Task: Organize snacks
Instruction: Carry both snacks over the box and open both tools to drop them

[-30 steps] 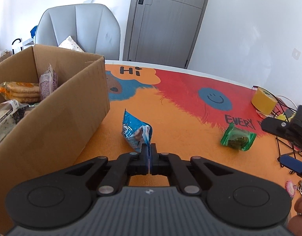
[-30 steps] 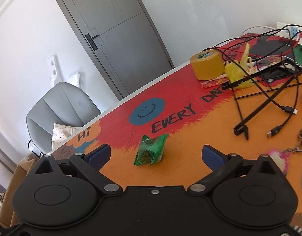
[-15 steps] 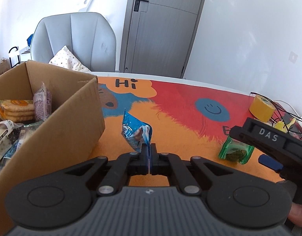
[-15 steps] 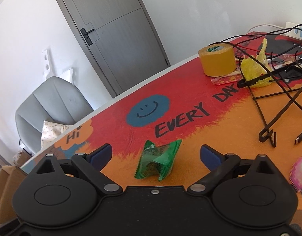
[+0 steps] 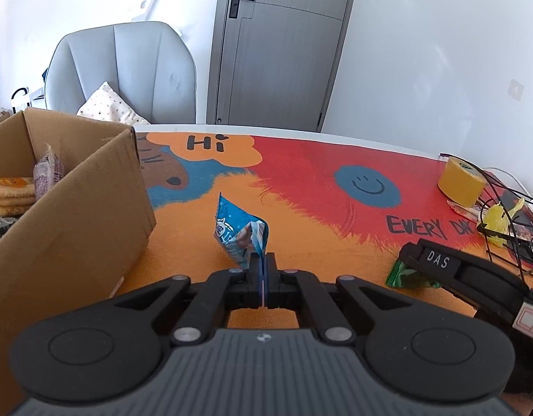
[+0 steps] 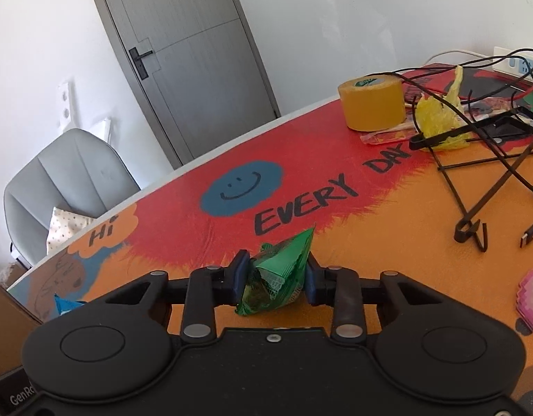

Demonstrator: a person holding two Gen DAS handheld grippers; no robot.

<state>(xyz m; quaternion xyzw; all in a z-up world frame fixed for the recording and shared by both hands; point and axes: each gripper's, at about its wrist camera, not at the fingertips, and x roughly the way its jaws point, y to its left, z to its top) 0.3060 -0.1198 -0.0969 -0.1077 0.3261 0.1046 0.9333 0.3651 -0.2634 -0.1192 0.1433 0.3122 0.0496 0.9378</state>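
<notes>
My left gripper (image 5: pixel 263 260) is shut on the edge of a blue snack packet (image 5: pixel 237 230) and holds it above the colourful table mat, to the right of an open cardboard box (image 5: pixel 76 215) with several snacks inside. My right gripper (image 6: pixel 275 275) is shut on a green snack packet (image 6: pixel 278 274) low over the mat. In the left wrist view the right gripper (image 5: pixel 474 284) covers most of that green packet (image 5: pixel 403 275). The blue packet's corner also shows in the right wrist view (image 6: pixel 67 305).
A yellow tape roll (image 6: pixel 372 102), a yellow wrapper (image 6: pixel 436 118), black cables (image 6: pixel 481 187) and a wire rack (image 5: pixel 509 239) crowd the table's right end. A pink pixel keychain (image 6: pixel 531 300) lies at the right. A grey chair (image 5: pixel 121 72) and a door (image 5: pixel 280 45) stand behind.
My right gripper moved forward to the green packet and closed on it. My left gripper kept its hold on the blue packet and drew back from the box, to the right.
</notes>
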